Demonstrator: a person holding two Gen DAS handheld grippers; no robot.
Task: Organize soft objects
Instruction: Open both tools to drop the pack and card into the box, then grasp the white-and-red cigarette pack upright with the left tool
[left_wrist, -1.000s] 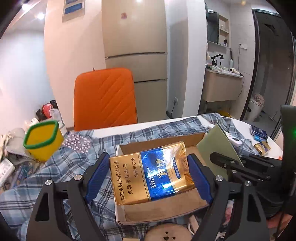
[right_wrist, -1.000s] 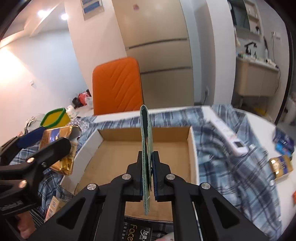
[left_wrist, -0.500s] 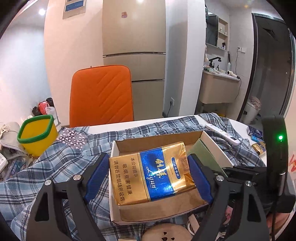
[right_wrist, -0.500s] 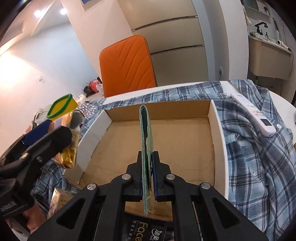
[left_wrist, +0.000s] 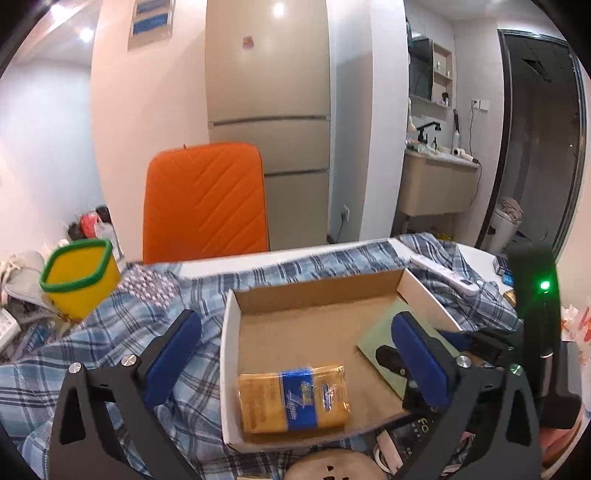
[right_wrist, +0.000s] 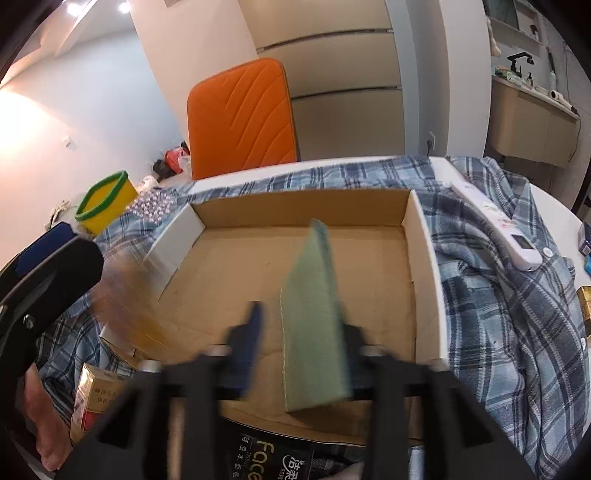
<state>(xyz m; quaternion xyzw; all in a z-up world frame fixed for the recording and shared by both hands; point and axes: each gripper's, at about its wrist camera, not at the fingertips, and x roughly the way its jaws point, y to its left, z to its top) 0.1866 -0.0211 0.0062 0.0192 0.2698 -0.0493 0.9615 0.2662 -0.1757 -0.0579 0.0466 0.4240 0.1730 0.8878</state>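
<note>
your left gripper (left_wrist: 295, 343) opens, its jaws wide and empty above the gold-and-blue soft pack (left_wrist: 293, 397) lying flat, long axis crosswise, at the cardboard box's (left_wrist: 229, 332) near-left corner. your right gripper (right_wrist: 301, 332) is opening, letting the thin green pad (right_wrist: 314, 314) tip rightward; it looks light and floppy, so grip its edges.

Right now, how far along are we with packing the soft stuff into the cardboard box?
Done: the gold-and-blue pack lies in the cardboard box, clear of the left gripper, whose jaws are opening. In hand: the right gripper is opening too, and the green pad is tipping over between its fingers inside the box. Left: the plaid shirt spread under the box, and another pack beside it.
</note>
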